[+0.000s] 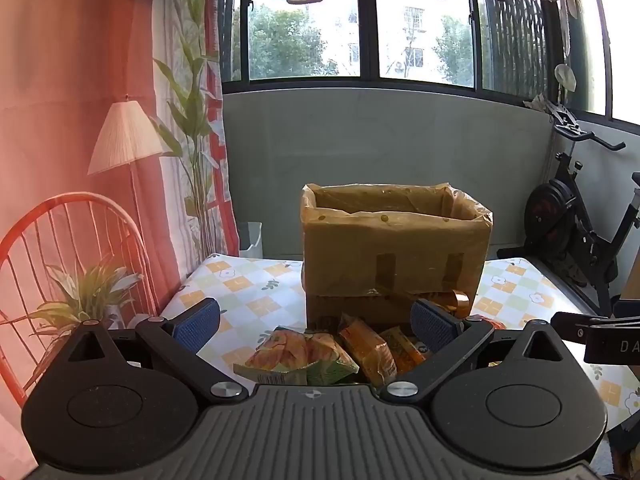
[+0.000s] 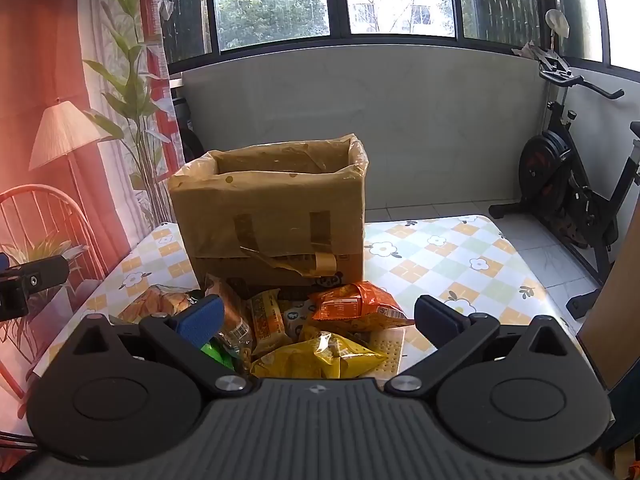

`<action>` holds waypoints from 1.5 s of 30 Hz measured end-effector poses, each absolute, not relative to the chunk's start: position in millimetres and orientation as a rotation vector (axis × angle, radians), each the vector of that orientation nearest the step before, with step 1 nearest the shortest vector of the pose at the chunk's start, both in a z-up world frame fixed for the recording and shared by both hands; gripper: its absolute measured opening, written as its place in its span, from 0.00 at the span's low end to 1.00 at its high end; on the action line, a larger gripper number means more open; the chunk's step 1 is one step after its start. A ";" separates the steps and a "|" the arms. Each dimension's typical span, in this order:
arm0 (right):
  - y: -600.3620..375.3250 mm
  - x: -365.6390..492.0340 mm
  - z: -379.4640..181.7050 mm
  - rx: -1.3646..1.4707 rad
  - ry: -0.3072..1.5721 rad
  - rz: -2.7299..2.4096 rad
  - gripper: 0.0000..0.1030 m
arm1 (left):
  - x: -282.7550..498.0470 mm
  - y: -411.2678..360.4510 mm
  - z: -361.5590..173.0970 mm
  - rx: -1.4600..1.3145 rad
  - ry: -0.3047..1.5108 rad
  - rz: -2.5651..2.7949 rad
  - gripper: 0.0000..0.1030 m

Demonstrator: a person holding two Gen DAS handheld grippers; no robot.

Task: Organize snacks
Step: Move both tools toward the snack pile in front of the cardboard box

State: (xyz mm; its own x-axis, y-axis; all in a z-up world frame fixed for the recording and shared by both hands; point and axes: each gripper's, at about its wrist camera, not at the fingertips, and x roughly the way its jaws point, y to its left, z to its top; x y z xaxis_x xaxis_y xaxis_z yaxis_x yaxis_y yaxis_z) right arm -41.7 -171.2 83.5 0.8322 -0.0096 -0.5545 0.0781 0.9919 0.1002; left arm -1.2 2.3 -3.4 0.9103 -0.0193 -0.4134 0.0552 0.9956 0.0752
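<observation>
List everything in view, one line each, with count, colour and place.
cardboard box: one, brown, plastic-lined, open, on table behind snacks
snack packets: several, yellow, orange, green, piled before box
table: one, checked floral cloth
exercise bike: one, black, right of table
chair: one, red, left of table
lamp: one, white shade, left
left gripper: black, blue pads, jaws open
right gripper: same, jaws open

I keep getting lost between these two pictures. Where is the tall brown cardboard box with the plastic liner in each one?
Left wrist view: the tall brown cardboard box stands centre, slightly right, behind the snack packets.
Right wrist view: the box stands left of centre, again behind the packets.
Shared landmark: the black exercise bike at the right edge of both.
</observation>
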 end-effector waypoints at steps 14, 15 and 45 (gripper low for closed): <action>-171.3 -42.3 83.9 0.133 0.592 -0.043 1.00 | -1.2 2.0 -3.4 0.086 0.426 -0.038 0.99; -172.2 -41.7 83.5 0.134 0.592 -0.044 1.00 | -1.3 2.0 -3.4 0.086 0.426 -0.038 0.99; -174.6 49.0 32.9 0.159 0.465 0.063 1.00 | 82.9 45.9 -58.1 0.058 0.472 0.122 0.99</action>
